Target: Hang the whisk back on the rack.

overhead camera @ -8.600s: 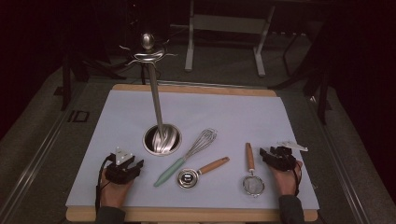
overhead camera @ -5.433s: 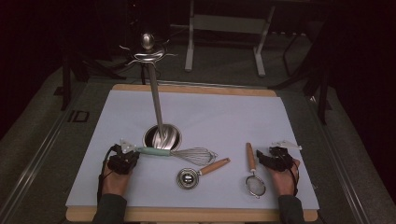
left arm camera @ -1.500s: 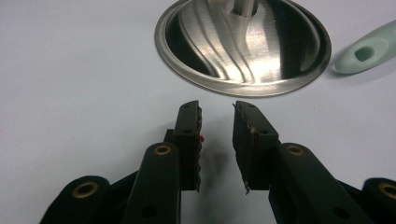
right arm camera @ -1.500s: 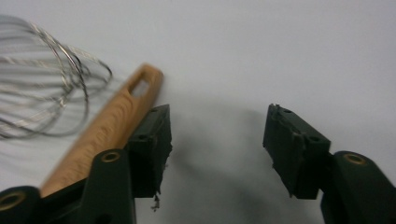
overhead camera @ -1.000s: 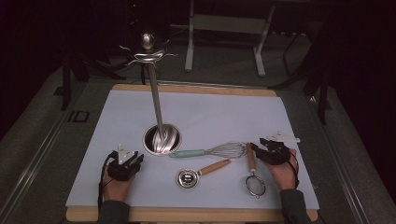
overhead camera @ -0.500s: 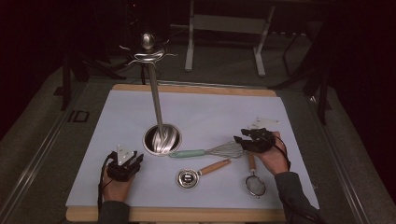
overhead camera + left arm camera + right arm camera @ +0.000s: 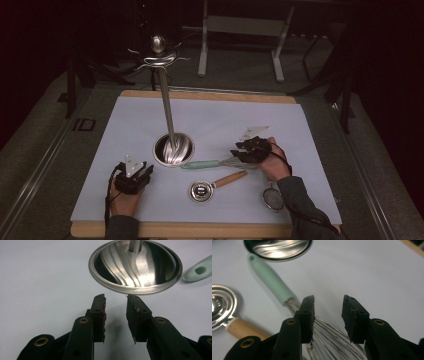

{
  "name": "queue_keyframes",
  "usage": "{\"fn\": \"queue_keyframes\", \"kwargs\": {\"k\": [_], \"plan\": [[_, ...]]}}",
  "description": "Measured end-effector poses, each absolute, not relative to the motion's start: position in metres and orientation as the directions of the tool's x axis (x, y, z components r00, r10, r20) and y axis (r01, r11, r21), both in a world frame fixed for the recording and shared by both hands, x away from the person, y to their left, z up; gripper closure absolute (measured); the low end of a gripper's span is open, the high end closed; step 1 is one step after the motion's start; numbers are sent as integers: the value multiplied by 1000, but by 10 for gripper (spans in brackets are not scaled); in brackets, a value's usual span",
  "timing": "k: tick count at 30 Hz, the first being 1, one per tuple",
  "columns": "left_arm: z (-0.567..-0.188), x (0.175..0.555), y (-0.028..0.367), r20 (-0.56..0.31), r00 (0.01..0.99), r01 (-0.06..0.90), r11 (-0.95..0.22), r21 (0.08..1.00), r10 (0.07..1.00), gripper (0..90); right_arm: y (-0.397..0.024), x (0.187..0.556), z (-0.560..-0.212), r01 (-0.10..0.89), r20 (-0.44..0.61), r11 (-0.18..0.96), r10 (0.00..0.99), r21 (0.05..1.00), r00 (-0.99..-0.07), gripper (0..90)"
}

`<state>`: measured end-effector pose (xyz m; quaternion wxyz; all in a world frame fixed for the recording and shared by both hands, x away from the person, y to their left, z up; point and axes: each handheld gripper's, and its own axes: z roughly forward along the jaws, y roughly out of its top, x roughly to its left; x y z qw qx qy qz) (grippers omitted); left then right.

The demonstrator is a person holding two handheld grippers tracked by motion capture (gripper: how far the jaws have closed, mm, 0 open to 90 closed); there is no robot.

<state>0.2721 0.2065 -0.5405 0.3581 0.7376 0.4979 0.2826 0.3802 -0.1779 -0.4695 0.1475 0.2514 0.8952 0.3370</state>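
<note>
A whisk with a mint-green handle (image 7: 202, 164) lies flat just right of the steel stand's round base (image 7: 172, 149). My right gripper (image 7: 239, 152) hovers over the whisk's wire end (image 7: 332, 337). Its jaws have just been closing and stand open astride the wires, with no pad pressing on them. The mint handle (image 7: 270, 281) runs away from the right gripper (image 7: 328, 300) toward the base (image 7: 278, 246). My left gripper (image 7: 146, 171) rests at the front left. The left gripper (image 7: 115, 298) has just been opening, with nothing between its jaws, and faces the base (image 7: 135, 265).
A tall pole (image 7: 165, 100) rises from the base to a hooked top. A small steel egg separator (image 7: 201, 191) with a wooden handle (image 7: 230, 178) lies in front of the whisk. A mesh strainer (image 7: 273, 199) sits under my right forearm. The mat's front edge is near.
My right hand has moved left from beside the strainer's handle to above the whisk's wires. Over the longer span the whisk went from lying diagonally to lying level beside the base. The left hand stayed put.
</note>
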Motion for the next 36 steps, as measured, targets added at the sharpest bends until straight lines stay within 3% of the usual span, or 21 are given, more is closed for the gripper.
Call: {"fn": "queue_keyframes", "kwargs": {"k": [10,19,26,29,36], "plan": [[-541,272,206,64,342,536,-251,806,937,675,-150,381,-484,289,-64,734,411,615,-909,658],[-541,273,205,67,341,537,-253,805,938,674,-131,382,-497,250,-53,795,333,553,-942,575],[-541,273,205,70,342,542,-257,800,937,672,-119,389,-504,195,-80,849,267,492,-960,568],[-541,273,205,71,341,542,-258,800,937,672,-114,393,-508,179,-87,878,241,444,-967,570],[-541,273,205,72,340,544,-259,799,938,671,-109,405,-508,174,-48,886,215,429,-976,627]]}}
